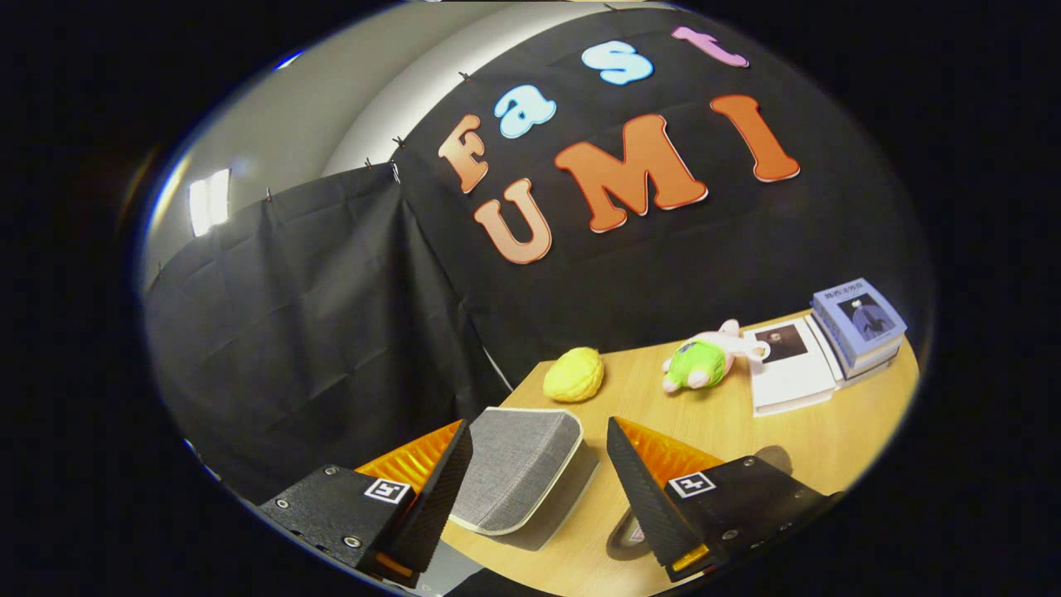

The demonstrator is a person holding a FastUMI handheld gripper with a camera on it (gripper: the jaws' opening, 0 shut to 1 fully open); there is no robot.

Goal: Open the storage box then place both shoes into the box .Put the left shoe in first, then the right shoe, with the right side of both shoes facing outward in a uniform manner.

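1. Gripper view: fingers of the gripper (539, 485) stand spread wide, nothing held between them, tilted over the wooden table (746, 431).
2. Between the fingers, from about 11 to 12 o'clock of the midpoint, I see a grey fabric-faced panel with a pale edging (515, 477), lying on the table near its edge. I take it for the storage box's lid or top, but I cannot tell for sure.
3. I judge it light and fairly stiff, the woven face offering good friction; the pale rim nearest the fingers looks the best place to pinch.
4. Beyond it, at 12 o'clock, sits a yellow soft object (574, 374); at 1 o'clock a plush toy (704, 361); farther, at 2 o'clock, books (829, 352). All lie well apart from the fingers.
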